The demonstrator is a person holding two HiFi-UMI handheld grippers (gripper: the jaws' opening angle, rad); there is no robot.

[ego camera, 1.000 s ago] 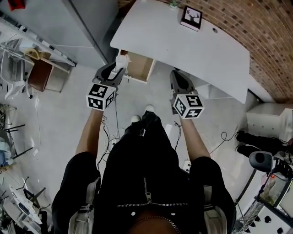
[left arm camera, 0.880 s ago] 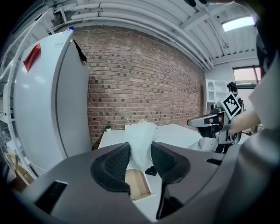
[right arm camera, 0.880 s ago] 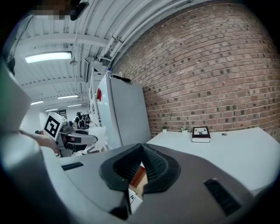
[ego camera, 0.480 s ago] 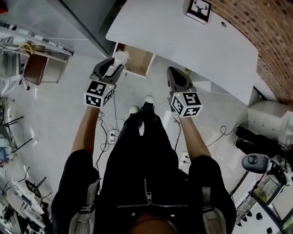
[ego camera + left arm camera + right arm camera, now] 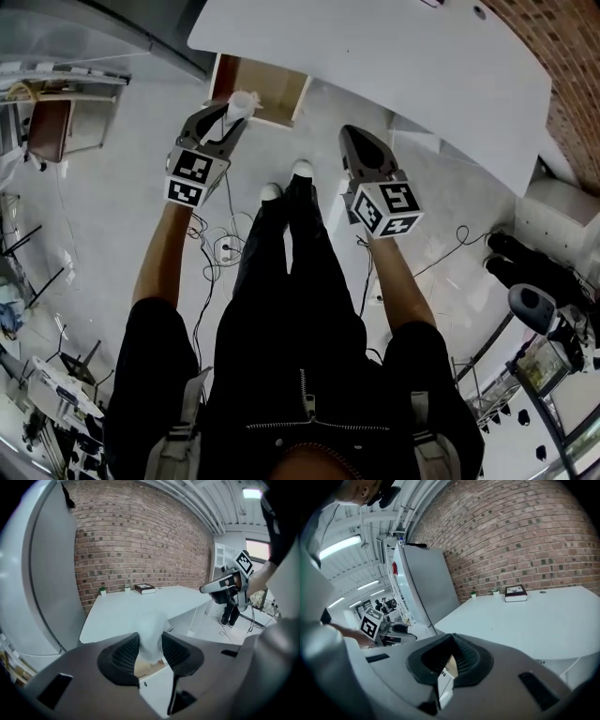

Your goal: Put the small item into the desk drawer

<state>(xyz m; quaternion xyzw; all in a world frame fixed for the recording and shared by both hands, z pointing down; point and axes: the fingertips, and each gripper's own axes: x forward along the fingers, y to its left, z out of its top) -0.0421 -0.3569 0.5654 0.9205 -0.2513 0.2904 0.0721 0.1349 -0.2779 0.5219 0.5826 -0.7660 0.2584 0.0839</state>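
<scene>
The left gripper (image 5: 228, 120) pinches the soft white item (image 5: 241, 100) narrowly at the front lip of the open desk drawer (image 5: 272, 82), while the right gripper (image 5: 354, 141) is closed and empty, so releasing too early, or snagging the desk (image 5: 375, 56) edge, would likely drop it on the floor.

Lighting: bright, even, indoor; source overhead, ceiling strip lights (image 5: 341, 545) blown out to white bars in the right gripper view; white desk top (image 5: 375, 56) near overexposed in the head view; shadows faint and soft. Optics: strong fisheye in both gripper views, corners vignetted black, brick wall (image 5: 140, 541) bowed. Focus: small item (image 5: 151, 632) smeared and soft-edged; bodies of left gripper (image 5: 150, 644) and right gripper (image 5: 449, 660) blurred close to the lens.
</scene>
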